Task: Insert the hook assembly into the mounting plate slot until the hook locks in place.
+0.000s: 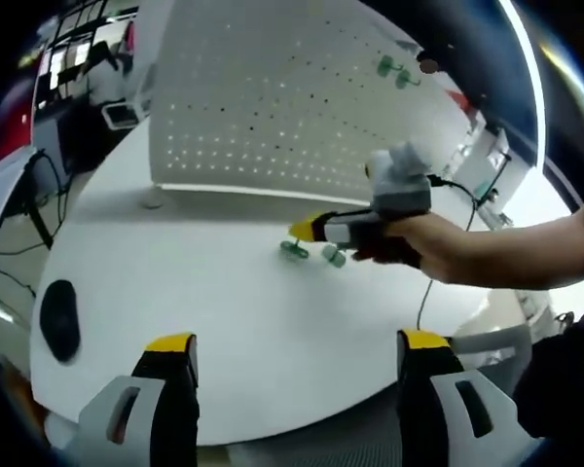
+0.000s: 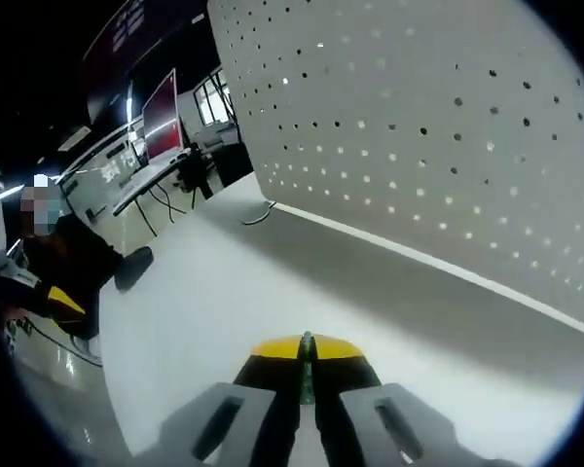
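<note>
Fingers of the right gripper [image 2: 307, 365] pinch a thin green plastic hook [image 2: 307, 375] for insertion into the white perforated mounting plate [image 2: 448, 146]; the left gripper [image 1: 297, 355] gapes empty, clear of the work.

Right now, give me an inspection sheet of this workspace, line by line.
Surface: round white table, bare in front.
Job's things: upright white pegboard with a green hook already on it; two green hooks lying on the table.
Clutter: dark mouse-like object at the table's edge.
Grippers: left gripper jaws apart, holding nothing; right gripper jaws closed on a thin green piece, down by the table hooks.
Cables: black cable trailing across the table.
Surroundings: office desks and monitors behind.
</note>
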